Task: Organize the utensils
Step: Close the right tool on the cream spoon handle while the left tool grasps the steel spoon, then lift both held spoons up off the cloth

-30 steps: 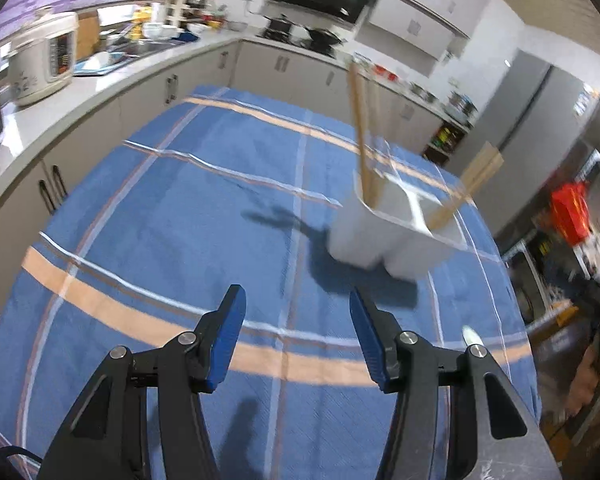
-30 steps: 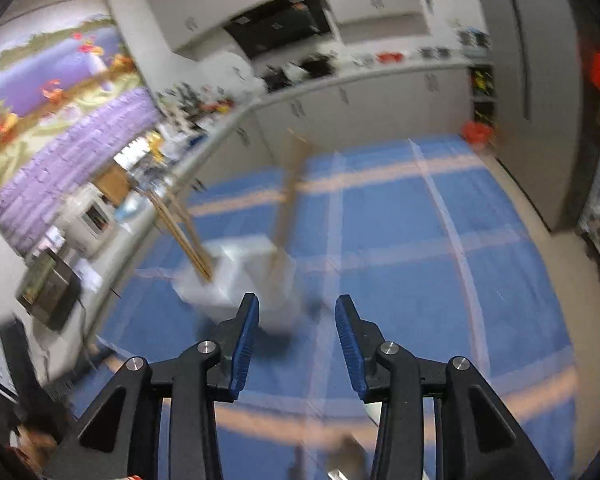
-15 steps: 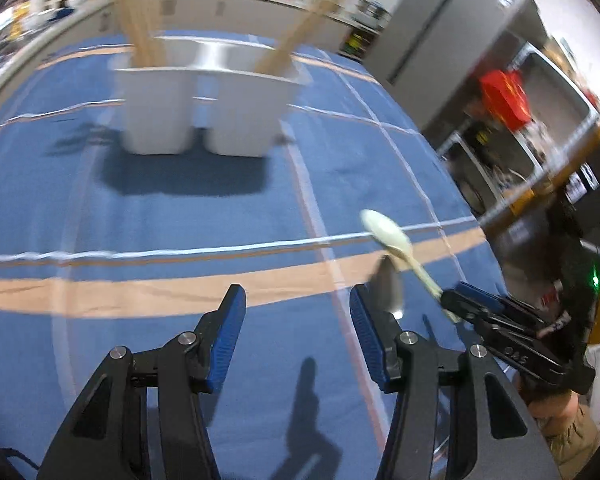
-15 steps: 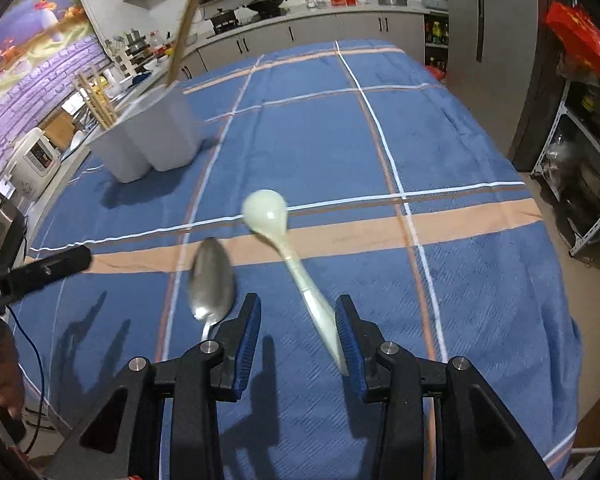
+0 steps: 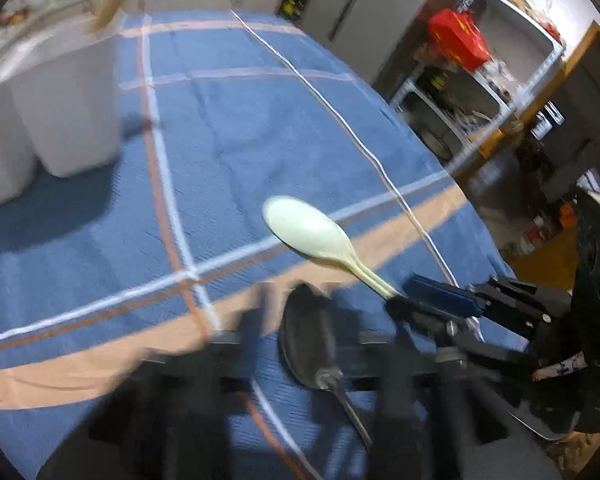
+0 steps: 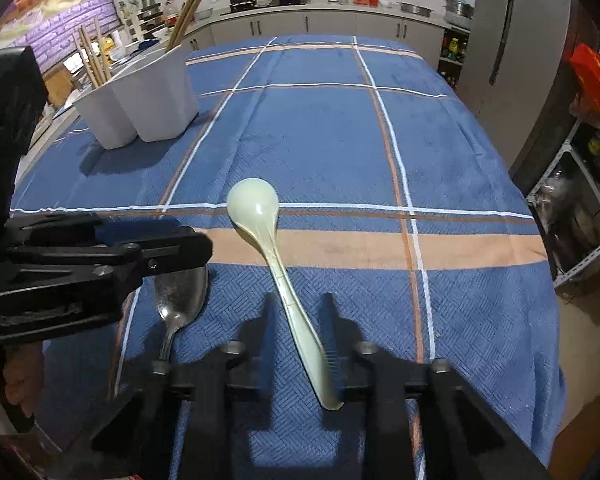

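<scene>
Spoons [image 6: 268, 248] between both grippers' closing jaws

Light: bright indoor, seemingly overhead | Shadows: dark beside the white holder [image 6: 140, 100] | Blur: left wrist view smeared, near gripper fingers [image 5: 260, 320] ghosted | Right wrist view sharper | Edges: fisheye bending, black corners

Grey kitchen cabinets [image 6: 332, 24], tall fridge [image 6: 512, 40], purple mural wall [image 6: 60, 12]

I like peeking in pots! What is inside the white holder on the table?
Wooden chopsticks stick out of one side of the white holder, and one long wooden handle out of the other. Its walls hide their lower ends and anything lying deeper inside.
</scene>
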Demonstrator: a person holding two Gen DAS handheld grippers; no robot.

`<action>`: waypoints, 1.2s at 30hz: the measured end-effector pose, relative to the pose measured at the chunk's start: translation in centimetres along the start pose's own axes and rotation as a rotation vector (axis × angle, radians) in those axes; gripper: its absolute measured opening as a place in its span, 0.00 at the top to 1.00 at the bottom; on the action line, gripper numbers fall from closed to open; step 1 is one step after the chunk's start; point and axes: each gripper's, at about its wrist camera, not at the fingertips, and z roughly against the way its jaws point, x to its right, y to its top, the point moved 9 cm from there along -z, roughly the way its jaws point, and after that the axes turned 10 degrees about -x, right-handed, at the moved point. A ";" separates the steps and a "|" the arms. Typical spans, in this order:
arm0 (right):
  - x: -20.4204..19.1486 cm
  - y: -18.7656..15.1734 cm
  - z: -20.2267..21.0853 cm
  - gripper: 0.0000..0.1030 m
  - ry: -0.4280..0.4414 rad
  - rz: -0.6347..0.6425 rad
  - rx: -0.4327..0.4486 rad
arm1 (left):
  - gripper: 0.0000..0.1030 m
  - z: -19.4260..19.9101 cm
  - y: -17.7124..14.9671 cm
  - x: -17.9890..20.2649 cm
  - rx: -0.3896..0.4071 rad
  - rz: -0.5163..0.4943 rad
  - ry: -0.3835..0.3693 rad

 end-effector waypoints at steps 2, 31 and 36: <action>0.1 -0.1 0.1 0.90 0.006 -0.022 -0.003 | 0.94 0.1 0.1 0.1 0.011 0.004 -0.004; -3.3 1.5 -0.6 0.91 0.077 -0.070 -0.119 | 0.96 11.9 -5.2 -6.6 0.224 0.115 0.127; -3.3 1.3 1.5 0.91 0.138 -0.117 -0.049 | 0.96 13.9 -5.9 -7.8 0.255 0.148 0.147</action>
